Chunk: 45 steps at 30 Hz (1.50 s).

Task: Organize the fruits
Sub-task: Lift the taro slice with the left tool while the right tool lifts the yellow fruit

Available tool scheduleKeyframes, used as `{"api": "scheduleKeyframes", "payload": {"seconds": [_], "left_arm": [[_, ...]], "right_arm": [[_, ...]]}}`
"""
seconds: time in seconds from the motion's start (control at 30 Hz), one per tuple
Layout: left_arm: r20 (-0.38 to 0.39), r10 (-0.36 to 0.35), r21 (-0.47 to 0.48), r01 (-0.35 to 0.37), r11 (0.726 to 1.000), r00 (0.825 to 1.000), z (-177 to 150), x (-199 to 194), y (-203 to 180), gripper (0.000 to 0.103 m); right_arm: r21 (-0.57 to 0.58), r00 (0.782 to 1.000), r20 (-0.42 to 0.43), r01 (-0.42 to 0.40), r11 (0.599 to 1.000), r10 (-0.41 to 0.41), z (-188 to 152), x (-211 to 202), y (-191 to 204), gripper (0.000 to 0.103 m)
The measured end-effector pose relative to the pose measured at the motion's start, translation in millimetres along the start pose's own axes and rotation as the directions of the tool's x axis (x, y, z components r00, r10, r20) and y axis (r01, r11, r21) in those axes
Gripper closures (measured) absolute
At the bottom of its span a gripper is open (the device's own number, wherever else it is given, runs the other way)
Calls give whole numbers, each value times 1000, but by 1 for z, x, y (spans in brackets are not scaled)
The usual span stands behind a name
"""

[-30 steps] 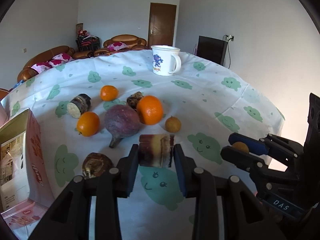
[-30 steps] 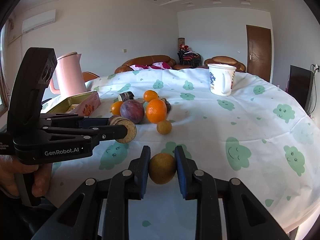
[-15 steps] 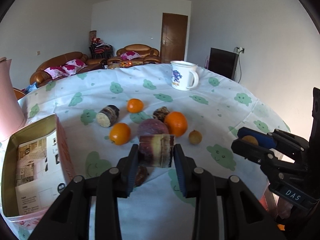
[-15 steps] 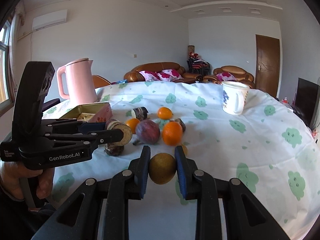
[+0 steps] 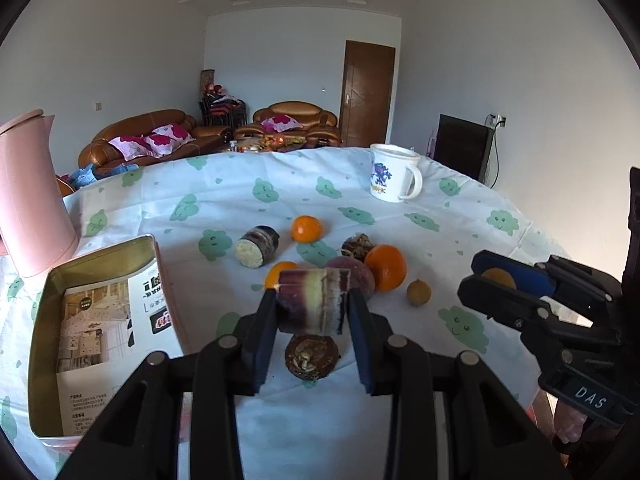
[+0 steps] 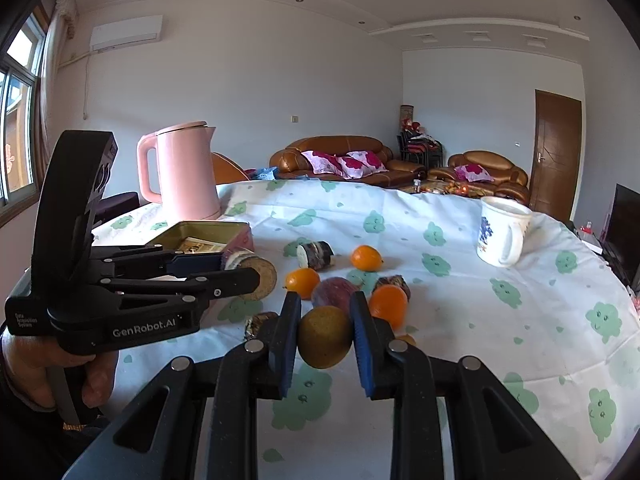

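Observation:
My left gripper [image 5: 313, 304] is shut on a purple and yellow piece of sugarcane [image 5: 312, 303], held above the table. In the right wrist view that left gripper [image 6: 256, 276] shows at the left, with the cane's cut end [image 6: 260, 278] facing out. My right gripper [image 6: 325, 334] is shut on a small yellow-brown round fruit [image 6: 325, 336]; in the left wrist view it [image 5: 500, 280] appears at the right. On the cloth lie three oranges [image 5: 386, 267], a purple round fruit [image 5: 354, 274], a second cane piece [image 5: 257, 246], a small yellow fruit [image 5: 419, 292] and a dark brown fruit [image 5: 312, 356].
An open tin box [image 5: 100, 264] with a booklet inside stands at the left, behind it a pink kettle [image 5: 30, 196]. A white mug [image 5: 394, 178] stands at the far right of the round table [image 5: 500, 220]. A hand [image 6: 48, 364] holds the left gripper.
Both grippers have risen and drawn back from the fruit pile with their loads still held. The tin box and pink kettle have come further into view at the left.

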<state>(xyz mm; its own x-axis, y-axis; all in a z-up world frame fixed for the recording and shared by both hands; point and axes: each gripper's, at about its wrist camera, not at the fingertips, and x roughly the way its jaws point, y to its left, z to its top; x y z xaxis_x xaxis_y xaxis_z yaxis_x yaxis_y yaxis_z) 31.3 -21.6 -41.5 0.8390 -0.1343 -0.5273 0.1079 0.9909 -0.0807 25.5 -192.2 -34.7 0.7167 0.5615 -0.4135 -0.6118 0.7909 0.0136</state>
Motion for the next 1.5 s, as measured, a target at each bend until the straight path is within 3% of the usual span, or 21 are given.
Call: {"api": "scheduleKeyframes", "payload": {"seconds": [1.5], "left_arm": [[84, 94, -14, -93, 996, 992, 8, -24, 22, 67]], "right_arm": [[-100, 997, 65, -36, 994, 42, 46, 9, 26, 76]]}}
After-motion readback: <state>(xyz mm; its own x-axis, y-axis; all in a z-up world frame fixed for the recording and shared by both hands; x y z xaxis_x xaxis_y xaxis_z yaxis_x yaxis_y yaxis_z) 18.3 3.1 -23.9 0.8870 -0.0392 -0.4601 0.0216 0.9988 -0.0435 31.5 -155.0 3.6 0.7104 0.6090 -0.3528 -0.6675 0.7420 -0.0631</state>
